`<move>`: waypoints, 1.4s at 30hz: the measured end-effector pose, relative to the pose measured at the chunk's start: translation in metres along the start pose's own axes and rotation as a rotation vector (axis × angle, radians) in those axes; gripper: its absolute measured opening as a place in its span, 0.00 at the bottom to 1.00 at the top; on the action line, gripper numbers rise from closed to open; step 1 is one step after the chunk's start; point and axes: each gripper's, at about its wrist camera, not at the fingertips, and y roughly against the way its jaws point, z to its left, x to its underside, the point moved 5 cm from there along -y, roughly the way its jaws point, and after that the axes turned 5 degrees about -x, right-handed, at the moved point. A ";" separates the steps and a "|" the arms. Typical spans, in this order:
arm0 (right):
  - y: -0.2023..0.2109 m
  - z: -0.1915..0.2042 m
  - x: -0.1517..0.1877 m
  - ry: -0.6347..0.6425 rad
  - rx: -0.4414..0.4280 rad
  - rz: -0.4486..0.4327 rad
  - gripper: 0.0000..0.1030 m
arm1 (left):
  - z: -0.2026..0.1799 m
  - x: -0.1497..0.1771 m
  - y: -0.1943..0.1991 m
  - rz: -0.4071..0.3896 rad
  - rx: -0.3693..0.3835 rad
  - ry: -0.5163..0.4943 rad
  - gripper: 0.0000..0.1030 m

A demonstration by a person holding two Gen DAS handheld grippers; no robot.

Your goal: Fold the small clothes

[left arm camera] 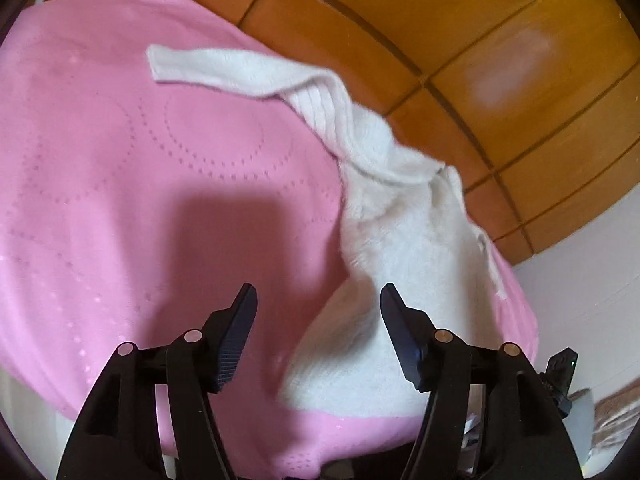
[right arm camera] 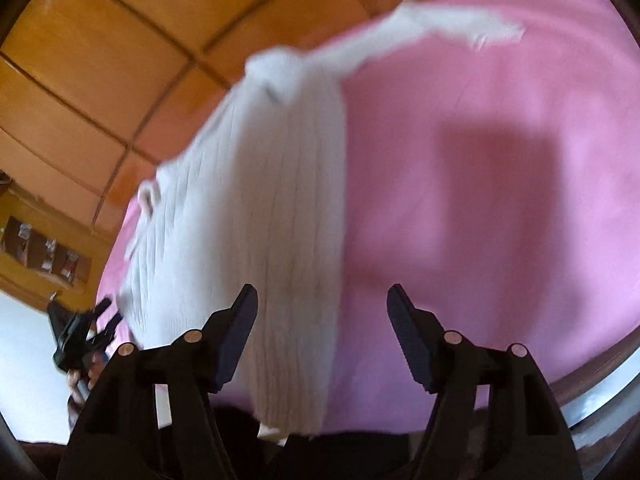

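Both tools stood with their jaws well apart and nothing in them. Ahead of the left gripper (left arm camera: 318, 300), a little to its right, the white knitted garment (left arm camera: 400, 240) lay on the pink cloth (left arm camera: 140, 200); from the right gripper (right arm camera: 322, 300) it lay ahead, leftward.

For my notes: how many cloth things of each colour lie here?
White garment: 1
Pink cloth under it: 1
Total: 2
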 end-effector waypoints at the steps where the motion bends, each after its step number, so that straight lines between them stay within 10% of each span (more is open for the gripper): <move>1: -0.007 0.004 0.005 0.012 -0.011 0.020 0.60 | 0.000 0.002 -0.006 0.012 0.008 -0.006 0.61; 3: -0.027 0.022 0.014 0.069 -0.008 0.042 0.48 | -0.004 0.007 -0.020 0.042 0.034 -0.020 0.60; 5: -0.039 0.037 0.017 0.121 0.017 0.055 0.20 | -0.010 0.014 -0.025 0.062 0.053 -0.062 0.33; 7: -0.043 0.047 0.015 0.153 0.035 0.072 0.14 | -0.019 0.016 -0.031 0.090 0.057 -0.095 0.06; 16: 0.106 0.125 -0.028 0.406 -0.043 -0.250 0.11 | -0.073 0.004 0.081 0.006 0.257 -0.169 0.03; 25: 0.020 0.014 0.033 0.277 0.263 0.079 0.23 | -0.030 0.069 0.007 0.185 -0.097 -0.153 0.08; 30: 0.028 0.015 0.023 0.250 0.273 -0.025 0.55 | 0.005 0.015 0.025 0.007 -0.259 -0.079 0.46; 33: 0.023 0.045 0.008 0.299 0.232 -0.079 0.56 | 0.032 -0.023 0.036 -0.096 -0.325 0.010 0.59; 38: -0.026 0.091 0.009 0.394 0.161 -0.036 0.53 | 0.075 -0.078 0.021 -0.166 -0.463 0.094 0.59; 42: -0.075 0.118 0.000 0.418 0.109 0.017 0.48 | 0.075 -0.106 0.001 -0.197 -0.564 -0.035 0.59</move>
